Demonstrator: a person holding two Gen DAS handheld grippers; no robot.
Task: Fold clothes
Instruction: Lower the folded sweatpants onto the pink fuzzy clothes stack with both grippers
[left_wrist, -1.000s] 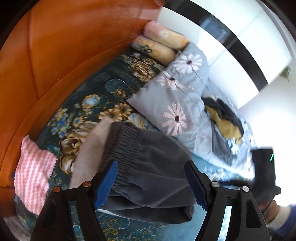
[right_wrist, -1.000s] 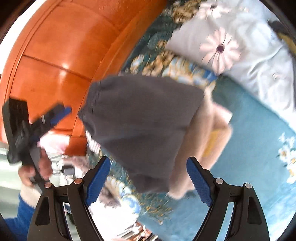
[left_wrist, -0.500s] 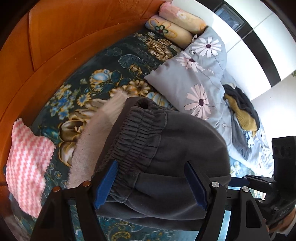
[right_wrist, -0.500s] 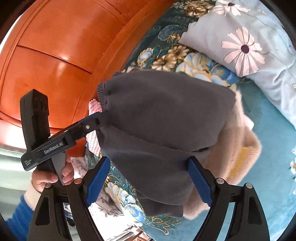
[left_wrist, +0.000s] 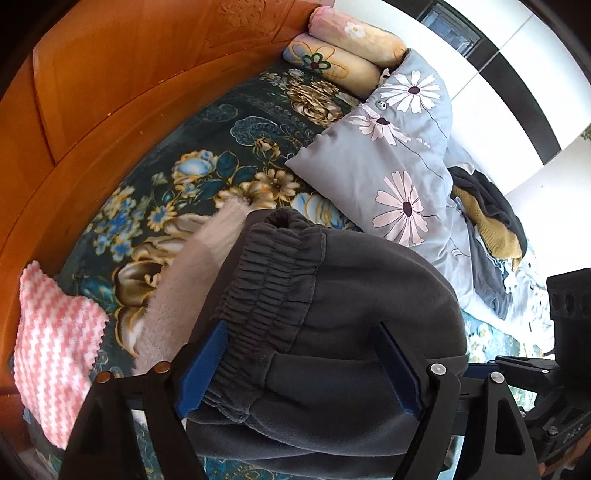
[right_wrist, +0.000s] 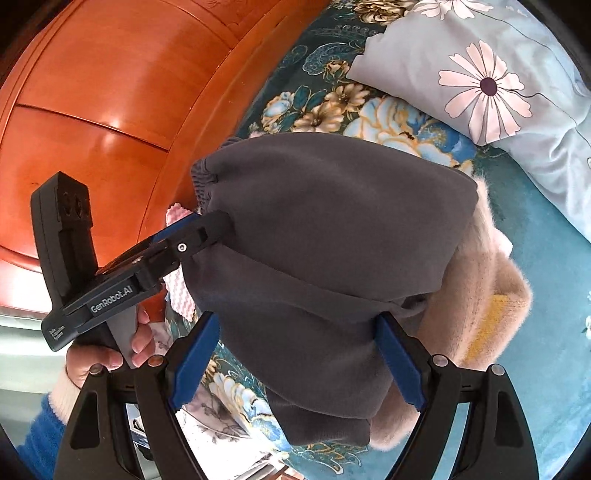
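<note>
Both grippers closed in on grey pants (left_wrist: 332, 317), pillow (left_wrist: 391, 177) behind.

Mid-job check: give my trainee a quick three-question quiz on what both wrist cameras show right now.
1. True or false: the grey trousers lie straight on the bedspread, with nothing beneath them.
2. Which item lies nearest the wooden board? A: a yellow sock. B: the pink-and-white cloth. C: a book.
3. Fill in: the jaws of the left gripper and the right gripper both stand ___.

Key: 1 false, a fluffy beige garment lies under them; 2 B; 3 open.
</note>
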